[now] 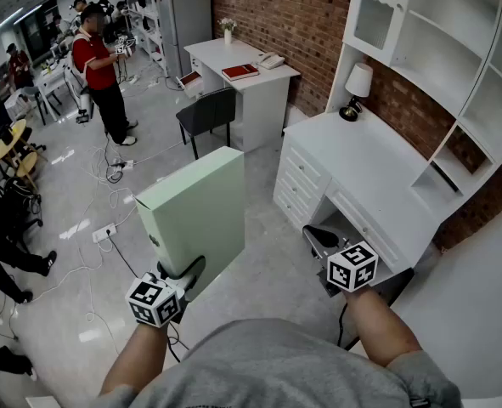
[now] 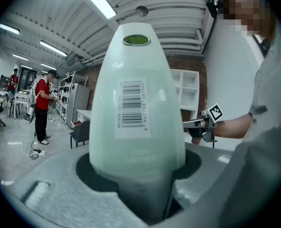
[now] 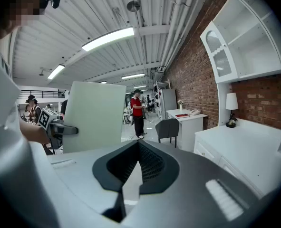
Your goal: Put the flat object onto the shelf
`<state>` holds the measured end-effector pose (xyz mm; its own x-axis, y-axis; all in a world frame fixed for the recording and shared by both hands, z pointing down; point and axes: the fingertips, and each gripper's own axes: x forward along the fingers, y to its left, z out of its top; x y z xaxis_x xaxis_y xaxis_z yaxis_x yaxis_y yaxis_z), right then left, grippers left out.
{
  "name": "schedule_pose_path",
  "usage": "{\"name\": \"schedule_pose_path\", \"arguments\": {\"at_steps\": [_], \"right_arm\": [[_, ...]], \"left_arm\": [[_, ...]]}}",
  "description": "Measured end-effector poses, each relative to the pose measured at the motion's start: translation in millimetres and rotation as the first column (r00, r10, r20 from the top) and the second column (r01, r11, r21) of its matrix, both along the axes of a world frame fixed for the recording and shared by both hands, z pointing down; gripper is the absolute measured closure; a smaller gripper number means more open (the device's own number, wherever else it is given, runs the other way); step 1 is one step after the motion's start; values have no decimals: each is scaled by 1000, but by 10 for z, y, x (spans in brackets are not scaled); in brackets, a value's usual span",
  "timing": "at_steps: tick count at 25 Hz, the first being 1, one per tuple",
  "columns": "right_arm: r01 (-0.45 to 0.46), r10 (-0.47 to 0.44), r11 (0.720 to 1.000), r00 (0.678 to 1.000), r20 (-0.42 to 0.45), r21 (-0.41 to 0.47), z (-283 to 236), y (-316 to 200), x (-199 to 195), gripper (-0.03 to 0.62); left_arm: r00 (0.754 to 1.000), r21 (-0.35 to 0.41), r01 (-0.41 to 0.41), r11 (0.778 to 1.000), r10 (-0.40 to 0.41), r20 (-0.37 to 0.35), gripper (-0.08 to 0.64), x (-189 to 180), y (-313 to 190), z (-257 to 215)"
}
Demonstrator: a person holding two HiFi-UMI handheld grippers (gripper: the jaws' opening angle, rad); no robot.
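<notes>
The flat object is a pale green box file [image 1: 195, 219], held upright above the floor to the left of the white desk [image 1: 378, 177]. My left gripper [image 1: 185, 272] is shut on its lower edge. In the left gripper view the box file [image 2: 138, 103] fills the middle, barcode label facing the camera, wedged between the jaws. My right gripper [image 1: 317, 238] hangs by the desk's drawers, shut with nothing in it. From the right gripper view the box file [image 3: 95, 115] stands at the left. The white shelf unit [image 1: 454, 66] rises over the desk against the brick wall.
A small white lamp [image 1: 357, 87] stands at the desk's back. A dark chair [image 1: 208, 113] and a second white desk [image 1: 242, 70] lie further off. A person in a red shirt [image 1: 98, 66] stands at the far left. Cables [image 1: 115, 228] trail over the floor.
</notes>
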<state>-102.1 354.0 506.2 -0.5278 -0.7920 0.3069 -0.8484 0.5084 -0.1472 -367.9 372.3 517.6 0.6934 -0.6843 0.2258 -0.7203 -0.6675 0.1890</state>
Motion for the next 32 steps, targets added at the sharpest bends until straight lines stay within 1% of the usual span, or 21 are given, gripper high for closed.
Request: {"name": "schedule_pose_path", "arguments": {"at_steps": [10, 14, 17, 22, 26, 32], "right_arm": [[-2, 2, 1000, 1000, -15, 2, 21, -47, 275, 584], [-20, 20, 1000, 1000, -1, 1, -7, -48, 443, 583], [-40, 40, 999, 999, 9, -1, -20, -30, 616, 583], [-42, 42, 999, 999, 6, 1, -27, 34, 964, 583], [-54, 54, 999, 999, 7, 6, -36, 70, 1304, 583], [-71, 71, 997, 997, 10, 11, -52, 108, 1712, 583]], "left_arm": [[1000, 8, 7, 1000, -7, 8, 279, 217, -43, -12], [1000, 8, 6, 1000, -6, 13, 279, 363, -51, -32], [1000, 11, 9, 1000, -9, 19, 279, 485, -46, -48], [999, 19, 30, 999, -30, 27, 279, 739, -87, -88], [999, 32, 41, 999, -42, 26, 279, 1017, -146, -136], [999, 28, 29, 999, -30, 29, 279, 1433, -155, -129]]}}
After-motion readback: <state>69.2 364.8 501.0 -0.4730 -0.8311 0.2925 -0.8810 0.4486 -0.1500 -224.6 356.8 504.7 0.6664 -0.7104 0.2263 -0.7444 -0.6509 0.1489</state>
